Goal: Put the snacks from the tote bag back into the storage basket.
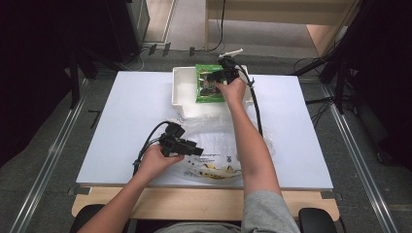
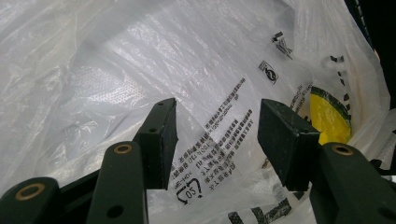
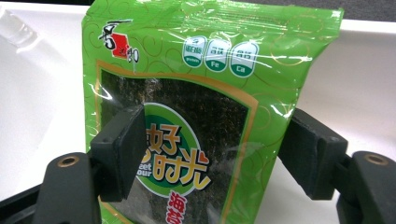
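Observation:
A green seaweed snack packet (image 1: 208,86) (image 3: 210,70) lies in the white tray (image 1: 182,90) (image 3: 42,98) at the far middle of the table. My right gripper (image 1: 221,75) (image 3: 212,149) hangs over it, open. Its left pad overlaps the packet's face and its right pad stands at the packet's right edge, neither squeezing it. Near the front of the table lies a crumpled clear plastic bag (image 1: 218,141) (image 2: 187,70) with black print and a yellow mark. My left gripper (image 1: 192,148) (image 2: 217,135) is open at the bag's left side, with bag film behind its wide jaws.
The white table (image 1: 131,126) has bare room left of the bag and right of the tray. Black cables trail from both grippers. Dark stands flank the table on both sides, and a wooden bench stands beyond it.

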A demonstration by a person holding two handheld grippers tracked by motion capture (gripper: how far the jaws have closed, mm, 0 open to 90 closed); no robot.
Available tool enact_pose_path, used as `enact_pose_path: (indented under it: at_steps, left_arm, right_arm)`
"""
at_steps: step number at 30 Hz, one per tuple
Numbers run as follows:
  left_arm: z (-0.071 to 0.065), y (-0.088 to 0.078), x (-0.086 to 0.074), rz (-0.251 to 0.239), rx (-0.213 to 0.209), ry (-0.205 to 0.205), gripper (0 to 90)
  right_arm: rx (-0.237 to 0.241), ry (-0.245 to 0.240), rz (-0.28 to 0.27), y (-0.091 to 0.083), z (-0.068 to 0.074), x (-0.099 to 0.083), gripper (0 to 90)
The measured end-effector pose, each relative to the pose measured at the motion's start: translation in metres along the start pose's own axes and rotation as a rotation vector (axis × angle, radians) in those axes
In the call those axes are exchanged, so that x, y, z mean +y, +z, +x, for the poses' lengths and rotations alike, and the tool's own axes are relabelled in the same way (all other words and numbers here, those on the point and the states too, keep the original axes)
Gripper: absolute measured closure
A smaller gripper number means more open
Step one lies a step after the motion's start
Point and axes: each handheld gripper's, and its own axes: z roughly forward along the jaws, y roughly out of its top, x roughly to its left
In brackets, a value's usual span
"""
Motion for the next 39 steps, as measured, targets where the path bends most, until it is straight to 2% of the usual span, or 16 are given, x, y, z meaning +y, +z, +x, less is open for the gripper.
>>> enact_pose_path:
  at_steps: [10,19,34,39]
  left_arm:
    - [0.000,0.000,0.000,-0.001,0.002,0.000,48.0]
    - [-0.001,0.000,0.000,-0.002,0.005,0.001,47.9]
    - [0.001,0.001,0.000,-0.007,0.012,-0.005,47.8]
    - [0.001,0.000,0.000,-0.006,0.013,-0.006,47.8]
  right_arm:
    - [-0.005,0.005,-0.016,-0.009,-0.003,0.002,29.5]
    - [-0.009,0.001,-0.030,-0.027,-0.005,0.006,30.0]
    - [0.033,-0.030,-0.048,-0.063,-0.001,0.004,32.1]
    - [0.042,-0.039,-0.031,-0.071,0.001,-0.001,34.1]
